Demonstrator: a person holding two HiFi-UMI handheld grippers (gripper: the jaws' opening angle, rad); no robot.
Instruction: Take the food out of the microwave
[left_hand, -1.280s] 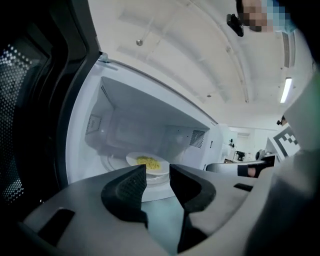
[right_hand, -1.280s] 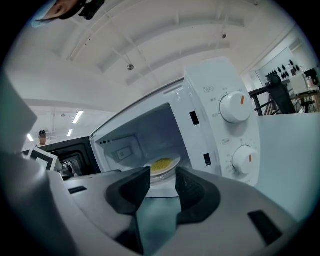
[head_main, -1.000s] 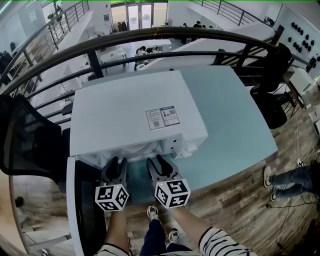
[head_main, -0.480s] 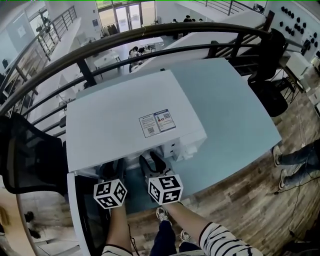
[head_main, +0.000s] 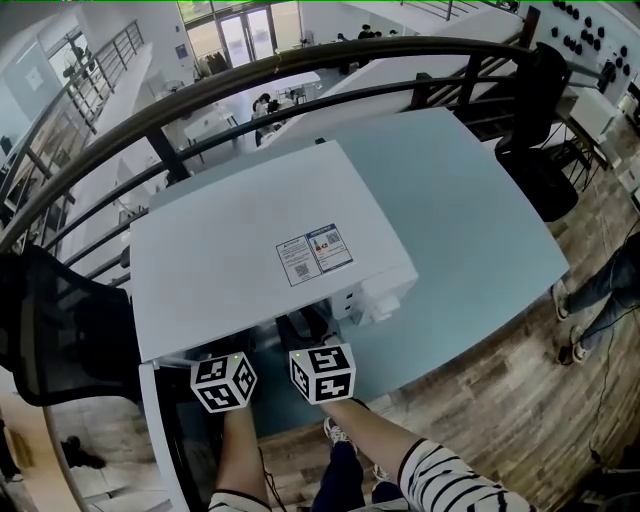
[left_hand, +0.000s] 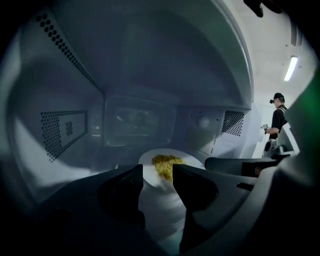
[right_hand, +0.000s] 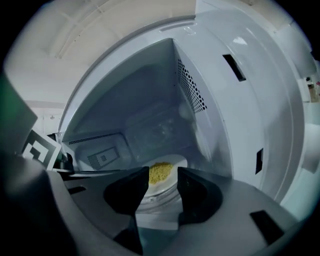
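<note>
A white microwave (head_main: 230, 255) stands on a pale blue table (head_main: 470, 220) with its door (head_main: 160, 440) swung open to the left. Inside, a white plate (left_hand: 150, 161) (right_hand: 176, 163) of yellow food (left_hand: 164, 164) (right_hand: 160, 173) rests on the glass turntable (right_hand: 155, 196). Both grippers reach into the cavity; the head view shows only their marker cubes (head_main: 223, 381) (head_main: 322, 372). My left gripper (left_hand: 157, 176) is opening, the plate just ahead of its gap. My right gripper (right_hand: 163, 182) is opening too, short of the plate. Neither touches it.
Perforated cavity walls (left_hand: 62, 132) (right_hand: 192, 92) close in on both sides. A black chair (head_main: 50, 320) stands left of the table, a dark railing (head_main: 300, 75) behind it. One person's legs (head_main: 600, 285) are at the right; another person (left_hand: 278, 117) stands beyond the microwave.
Both grippers have pushed forward into the microwave; their jaws, visible in front of the opening a second ago, are now hidden under its top in the head view.
</note>
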